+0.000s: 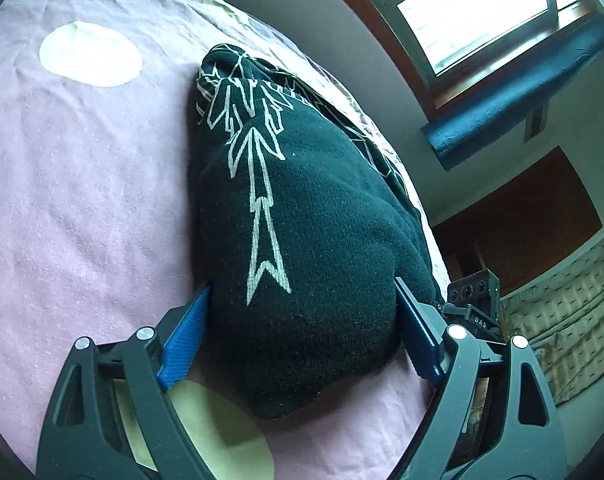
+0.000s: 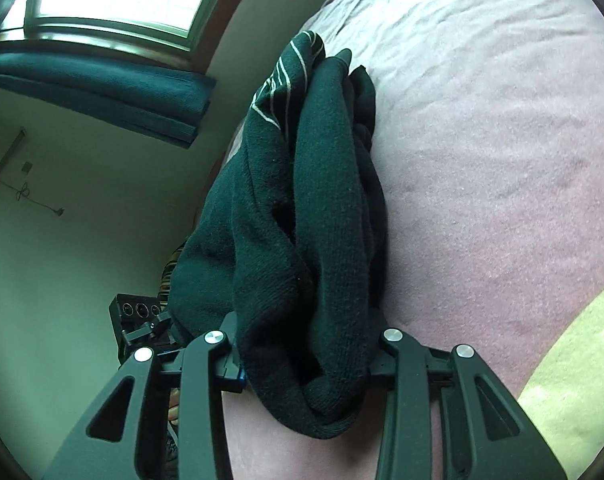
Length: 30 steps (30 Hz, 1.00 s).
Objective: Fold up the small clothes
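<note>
A dark green knit garment point(image 1: 302, 240) with a pale arrow pattern lies bunched on the pink bedspread point(image 1: 82, 200). My left gripper point(image 1: 302, 300) has its blue fingers point(image 1: 188, 328) spread wide on either side of the garment's near end, which bulges between them. In the right wrist view the same garment point(image 2: 302, 220) is gathered in thick folds and my right gripper point(image 2: 302, 344) is shut on its near end, the cloth filling the gap between the jaws. The other gripper's camera block point(image 2: 136, 312) shows at the left.
The bedspread point(image 2: 502, 160) has pale green round patches point(image 1: 90, 54). The bed's edge runs beside the garment, with a wall, a window point(image 1: 482, 8) and a dark blue rolled blind point(image 1: 514, 92) beyond. A quilted cover point(image 1: 562, 320) lies at the right.
</note>
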### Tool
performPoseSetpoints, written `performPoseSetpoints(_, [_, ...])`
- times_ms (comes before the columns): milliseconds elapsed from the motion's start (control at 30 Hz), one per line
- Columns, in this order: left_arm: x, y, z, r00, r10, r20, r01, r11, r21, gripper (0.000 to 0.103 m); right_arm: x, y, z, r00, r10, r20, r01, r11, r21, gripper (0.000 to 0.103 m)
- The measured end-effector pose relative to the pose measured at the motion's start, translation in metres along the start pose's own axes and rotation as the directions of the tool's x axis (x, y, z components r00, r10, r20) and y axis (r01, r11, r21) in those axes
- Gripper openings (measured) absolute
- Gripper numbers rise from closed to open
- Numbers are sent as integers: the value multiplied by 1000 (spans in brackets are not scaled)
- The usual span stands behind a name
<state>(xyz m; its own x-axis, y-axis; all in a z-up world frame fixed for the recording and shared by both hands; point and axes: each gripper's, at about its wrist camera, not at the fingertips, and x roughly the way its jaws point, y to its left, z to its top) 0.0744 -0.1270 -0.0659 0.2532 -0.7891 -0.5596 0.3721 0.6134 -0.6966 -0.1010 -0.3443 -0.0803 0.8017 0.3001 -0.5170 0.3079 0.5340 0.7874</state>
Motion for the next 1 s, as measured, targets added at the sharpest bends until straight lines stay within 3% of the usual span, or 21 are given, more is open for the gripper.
performPoseSetpoints(200, [-5, 6, 4, 998, -61, -7, 61, 998, -17, 91, -5, 0, -1, 999, 40, 29, -39, 999, -16, 46])
performPoseSetpoints(300, [-23, 2, 6, 999, -49, 12, 49, 999, -10, 92, -15, 12, 1, 1000, 25, 14, -25, 1000, -17, 67])
performPoseSetpoints(433, [-51, 1, 22, 997, -64, 46, 62, 998, 32, 97, -41, 28, 15, 999, 34, 32, -32, 998, -58, 76])
performPoseSetpoints(600, [-22, 19, 50, 999, -41, -27, 41, 999, -15, 97, -23, 20, 54, 1000, 9, 5, -9, 1000, -22, 77])
performPoseSetpoints(767, [10, 35, 69, 993, -76, -85, 70, 995, -72, 97, 15, 19, 84, 997, -35, -64, 33, 999, -28, 77])
performPoseSetpoints(933, [38, 25, 78, 988, -69, -135, 67, 998, -19, 97, 45, 7, 96, 989, -3, -147, 3, 1000, 5, 84])
performPoseSetpoints(967, [41, 23, 79, 989, -51, -141, 51, 999, 2, 97, 46, 7, 96, 988, 6, -154, -8, 1000, -7, 79])
performPoseSetpoints(1000, [45, 19, 79, 989, -33, -147, 37, 999, 28, 89, 47, 9, 95, 988, 6, -157, -11, 1000, -26, 73])
